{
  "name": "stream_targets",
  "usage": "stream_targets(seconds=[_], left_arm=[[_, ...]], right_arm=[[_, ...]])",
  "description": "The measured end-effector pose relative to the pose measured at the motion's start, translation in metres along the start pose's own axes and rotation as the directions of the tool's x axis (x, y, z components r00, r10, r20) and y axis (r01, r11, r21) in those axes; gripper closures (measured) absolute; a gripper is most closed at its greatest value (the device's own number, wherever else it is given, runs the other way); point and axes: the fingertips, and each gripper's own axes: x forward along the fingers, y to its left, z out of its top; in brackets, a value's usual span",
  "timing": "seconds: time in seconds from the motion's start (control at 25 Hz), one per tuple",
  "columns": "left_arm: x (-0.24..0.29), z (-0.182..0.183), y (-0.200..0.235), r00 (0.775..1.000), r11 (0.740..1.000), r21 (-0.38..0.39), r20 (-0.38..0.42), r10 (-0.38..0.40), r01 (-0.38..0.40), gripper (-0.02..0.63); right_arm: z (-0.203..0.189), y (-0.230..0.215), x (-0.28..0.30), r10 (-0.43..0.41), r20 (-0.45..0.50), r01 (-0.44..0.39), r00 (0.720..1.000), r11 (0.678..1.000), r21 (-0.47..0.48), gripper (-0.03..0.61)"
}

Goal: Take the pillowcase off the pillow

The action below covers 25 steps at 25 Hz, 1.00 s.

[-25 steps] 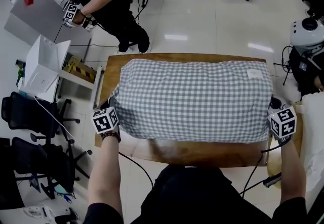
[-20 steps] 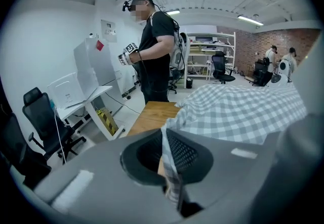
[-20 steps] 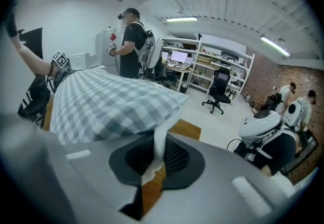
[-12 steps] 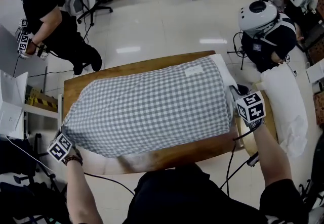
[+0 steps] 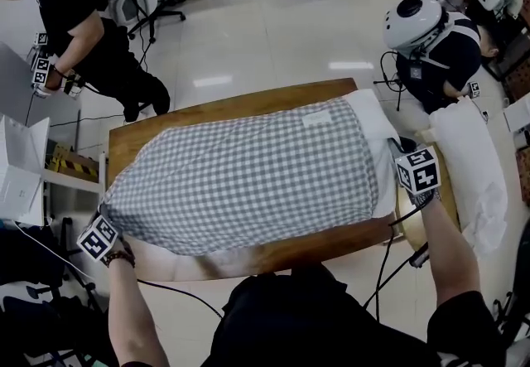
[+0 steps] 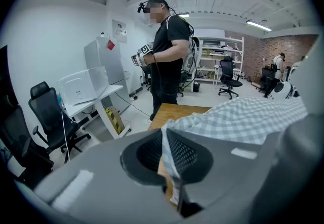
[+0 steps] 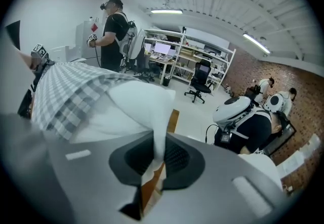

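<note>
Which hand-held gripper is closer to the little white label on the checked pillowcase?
Right. The right gripper pinches the exposed end of the pillow, near the label; the left gripper grips the pillowcase at its far corner.

The checked pillow (image 5: 248, 175) fills the table (image 5: 157, 125); another pillow (image 5: 474, 171) crowds its right.

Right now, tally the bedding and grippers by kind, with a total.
Checked pillowcase: 1
White pillows: 2, the cased pillow and the spare pillow lying bare on the right
Grippers: 2, left gripper shut on the pillowcase, right gripper shut on the cased pillow
Total: 5
</note>
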Motion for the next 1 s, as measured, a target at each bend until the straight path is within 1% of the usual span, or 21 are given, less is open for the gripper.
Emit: stream_targets(seconds=[0.2, 0.32, 0.4, 0.52, 0.6, 0.72, 0.8, 0.84, 0.92, 0.96, 1.0], left_arm=[[-0.005, -0.007, -0.01, 1.0, 1.0, 0.002, 0.001, -0.003, 0.003, 0.612], [-0.002, -0.023, -0.02, 1.0, 1.0, 0.014, 0.008, -0.002, 0.002, 0.612], [0.0, -0.031, -0.026, 1.0, 1.0, 0.031, 0.008, 0.0, 0.0, 0.612], [0.005, -0.033, -0.042, 1.0, 0.996, 0.09, 0.014, -0.011, 0.01, 0.611], [0.01, -0.037, -0.057, 0.999, 0.99, 0.135, 0.011, -0.033, 0.031, 0.609], [0.017, -0.046, -0.069, 0.998, 0.98, 0.19, -0.014, -0.064, 0.066, 0.609], [0.021, -0.05, -0.075, 0.996, 0.97, 0.226, -0.029, -0.09, 0.094, 0.604], [0.023, -0.052, -0.079, 0.994, 0.964, 0.242, -0.035, -0.107, 0.113, 0.585], [0.024, -0.055, -0.09, 0.988, 0.952, 0.267, -0.046, -0.145, 0.152, 0.501], [0.024, -0.054, -0.095, 0.985, 0.944, 0.281, -0.05, -0.163, 0.171, 0.453], [0.023, -0.054, -0.101, 0.982, 0.935, 0.299, -0.05, -0.183, 0.189, 0.436]], right_arm=[[-0.015, -0.022, -0.012, -0.017, -0.02, 0.018, 1.0, 0.999, 0.037, 0.555], [-0.038, -0.036, -0.01, -0.025, -0.026, 0.026, 0.999, 0.998, 0.062, 0.555], [-0.052, -0.039, -0.002, -0.009, -0.035, 0.011, 0.999, 0.997, 0.07, 0.555], [-0.06, -0.038, 0.015, 0.024, -0.039, -0.022, 0.999, 0.999, 0.045, 0.551], [-0.066, -0.04, 0.022, 0.038, -0.038, -0.037, 0.999, 0.999, 0.025, 0.544], [-0.072, -0.038, 0.031, 0.05, -0.046, -0.05, 0.998, 0.999, 0.005, 0.521], [-0.073, -0.034, 0.037, 0.058, -0.053, -0.058, 0.997, 0.998, -0.001, 0.492], [-0.075, -0.033, 0.038, 0.061, -0.057, -0.062, 0.996, 0.998, -0.006, 0.48], [-0.075, -0.034, 0.037, 0.064, -0.065, -0.066, 0.996, 0.998, -0.019, 0.434], [-0.074, -0.036, 0.035, 0.065, -0.067, -0.067, 0.996, 0.997, -0.026, 0.421], [-0.073, -0.037, 0.033, 0.065, -0.067, -0.068, 0.996, 0.997, -0.032, 0.413]])
